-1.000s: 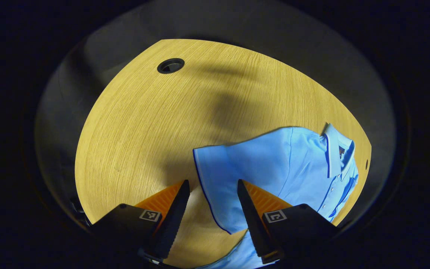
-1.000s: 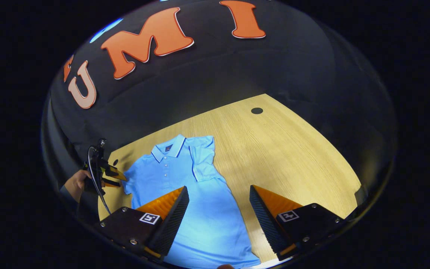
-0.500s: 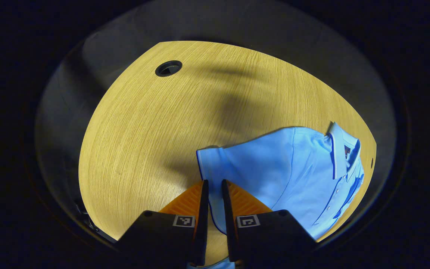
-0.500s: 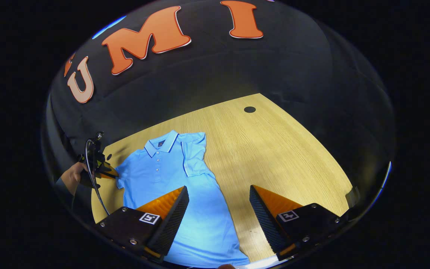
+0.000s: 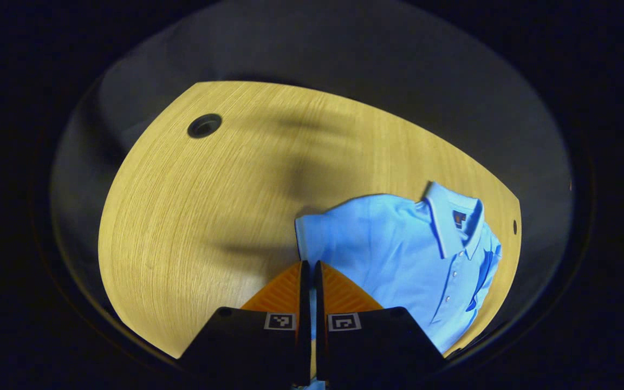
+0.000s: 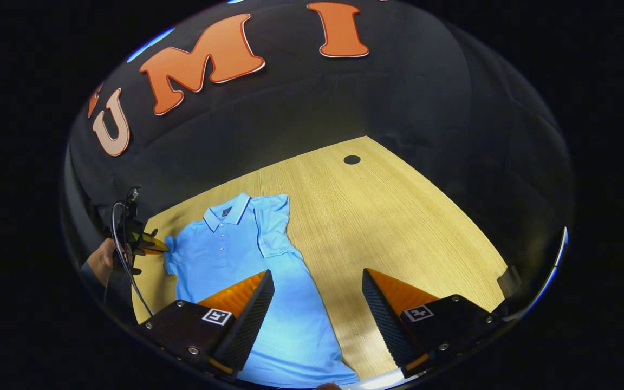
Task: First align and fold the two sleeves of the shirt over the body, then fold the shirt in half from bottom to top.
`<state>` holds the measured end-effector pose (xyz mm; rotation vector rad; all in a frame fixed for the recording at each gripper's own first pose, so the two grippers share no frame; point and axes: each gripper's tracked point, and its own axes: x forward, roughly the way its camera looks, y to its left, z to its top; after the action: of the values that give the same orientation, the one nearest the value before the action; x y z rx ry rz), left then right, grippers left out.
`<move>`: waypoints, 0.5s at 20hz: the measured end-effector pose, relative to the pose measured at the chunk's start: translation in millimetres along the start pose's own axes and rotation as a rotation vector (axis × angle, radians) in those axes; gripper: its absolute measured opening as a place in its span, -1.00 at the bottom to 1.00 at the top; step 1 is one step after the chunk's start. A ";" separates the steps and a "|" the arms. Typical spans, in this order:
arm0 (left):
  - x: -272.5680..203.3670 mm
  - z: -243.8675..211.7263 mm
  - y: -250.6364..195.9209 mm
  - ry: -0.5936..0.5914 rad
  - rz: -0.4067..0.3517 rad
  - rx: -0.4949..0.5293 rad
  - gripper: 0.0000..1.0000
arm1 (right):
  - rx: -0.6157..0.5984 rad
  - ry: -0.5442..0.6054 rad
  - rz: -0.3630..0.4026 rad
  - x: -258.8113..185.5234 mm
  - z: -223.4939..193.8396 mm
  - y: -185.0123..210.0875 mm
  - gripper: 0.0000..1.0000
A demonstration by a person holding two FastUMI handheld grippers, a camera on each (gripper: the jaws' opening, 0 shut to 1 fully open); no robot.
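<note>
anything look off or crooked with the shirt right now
Nothing damaged. The shirt lies flat but slanted on the table; one sleeve is already folded over the body, the other is pinched in the left gripper.

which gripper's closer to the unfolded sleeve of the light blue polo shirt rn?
Left. The left gripper is shut on the unfolded sleeve of the light blue polo shirt. The right gripper hangs open above the shirt's lower body and the wooden table, well off that sleeve.
</note>
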<state>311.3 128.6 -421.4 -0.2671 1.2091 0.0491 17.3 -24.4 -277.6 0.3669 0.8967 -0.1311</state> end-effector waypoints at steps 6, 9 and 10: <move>-5.4 4.9 -57.6 -0.044 -0.074 0.170 -0.84 | 0.008 0.006 -0.001 -2.7 -8.3 -2.7 0.98; -3.3 -0.5 -86.7 -0.037 -0.090 0.245 -0.84 | 0.020 0.013 -0.011 -5.8 -14.3 -5.6 0.97; -2.6 -3.3 -97.2 -0.030 -0.102 0.260 -0.84 | 0.025 0.015 -0.015 -6.2 -15.6 -6.5 0.97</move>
<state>324.8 34.1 -402.8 -0.0992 1.1570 -0.1913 0.3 -25.0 -283.2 0.3852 0.9135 -0.1534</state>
